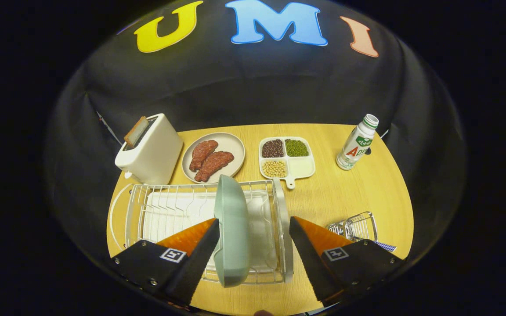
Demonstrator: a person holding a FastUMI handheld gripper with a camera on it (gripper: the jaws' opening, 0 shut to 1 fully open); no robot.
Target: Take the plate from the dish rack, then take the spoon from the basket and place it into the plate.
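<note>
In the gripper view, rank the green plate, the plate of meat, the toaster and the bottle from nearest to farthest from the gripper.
1. Green plate: standing on edge in the dish rack, between the open fingers of the gripper, close beside one.
2. Plate of meat: beyond the rack.
3. Toaster and bottle: on opposite sides beyond the rack; too close to call.

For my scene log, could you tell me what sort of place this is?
Probably a mock kitchen table in a recording booth: a toaster, a dish rack holding a plate between the open gripper fingers, with black cloth behind.
</note>
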